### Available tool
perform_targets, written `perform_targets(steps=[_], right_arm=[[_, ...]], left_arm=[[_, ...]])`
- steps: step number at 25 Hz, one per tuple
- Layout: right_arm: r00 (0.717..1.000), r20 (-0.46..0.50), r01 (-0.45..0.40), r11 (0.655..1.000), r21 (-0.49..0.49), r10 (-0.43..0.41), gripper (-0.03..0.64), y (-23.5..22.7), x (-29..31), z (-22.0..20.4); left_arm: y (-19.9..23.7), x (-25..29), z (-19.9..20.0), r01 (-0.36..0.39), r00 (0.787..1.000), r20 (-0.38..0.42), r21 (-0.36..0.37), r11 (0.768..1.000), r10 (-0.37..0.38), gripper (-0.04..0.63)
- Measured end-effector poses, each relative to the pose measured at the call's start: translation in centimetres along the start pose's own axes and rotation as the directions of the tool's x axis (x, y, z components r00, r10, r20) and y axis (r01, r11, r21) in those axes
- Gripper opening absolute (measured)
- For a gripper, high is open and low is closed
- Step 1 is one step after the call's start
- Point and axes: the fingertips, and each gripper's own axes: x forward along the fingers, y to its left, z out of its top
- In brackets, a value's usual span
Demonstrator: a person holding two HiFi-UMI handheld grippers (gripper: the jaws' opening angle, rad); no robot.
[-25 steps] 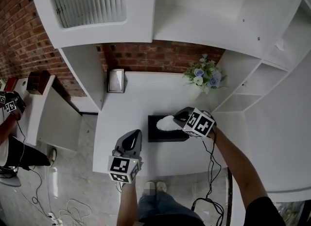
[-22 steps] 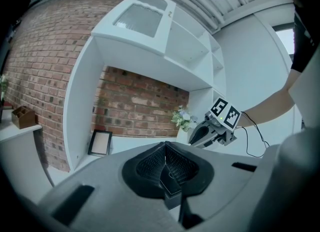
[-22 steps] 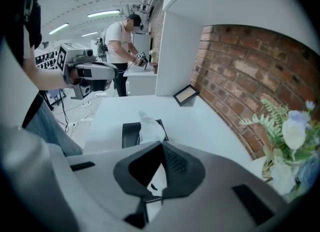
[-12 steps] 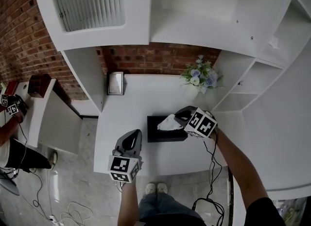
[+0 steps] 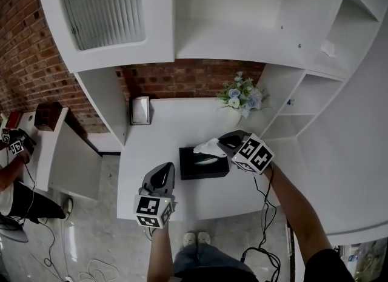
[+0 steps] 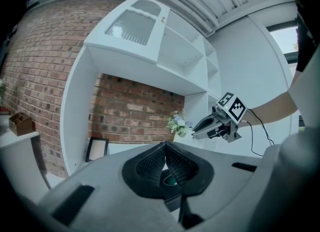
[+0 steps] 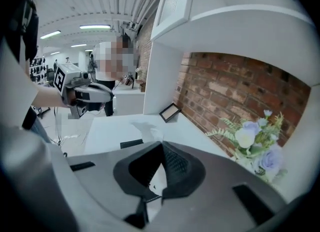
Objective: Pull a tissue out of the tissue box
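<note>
Presently, right gripper (image 5: 222,142) clamped on white tissue (image 5: 208,148), tissue stretched up from black tissue box (image 5: 195,169) just beneath its tips, lower end seemingly inside slot, left gripper (image 5: 166,168) closed together, empty.

Surface: white desk (image 5: 160,144), set in an alcove with a brick wall (image 5: 182,77) at the back.
Mid-desk: black tissue box (image 5: 203,167), lying flat, its long side parallel to the desk's front edge.
Behind and left of the tissue box: picture frame (image 5: 140,110), upright against the brick wall in the back left corner, well apart from the box.
Behind and right of the tissue box: vase of pale flowers (image 5: 240,97), near the back right corner and closer to the box than the frame is.
</note>
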Motion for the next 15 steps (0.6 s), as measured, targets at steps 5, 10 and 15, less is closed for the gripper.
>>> perform_targets(steps=[5, 10, 15], right_arm=[[0.988, 0.135, 0.069, 0.993, 0.096, -0.082, 0.0, -0.4, -3.0, 1.6], [0.936, 0.294, 0.138, 0.971, 0.197, -0.192, 0.0, -1.0, -7.1, 3.3], [0.843, 0.439, 0.184, 0.933, 0.309, -0.311, 0.0, -1.9, -11.9, 4.9]], left_arm=[[-0.5, 0.2, 0.8, 0.004, 1.0, 0.01, 0.016, 1.0, -0.004, 0.008], [-1.2, 0.6, 2.0, 0.009, 1.0, 0.028, 0.037, 0.999, -0.01, 0.008], [-1.9, 0.8, 3.4, 0.017, 0.999, 0.046, 0.059, 0.998, -0.02, 0.008]])
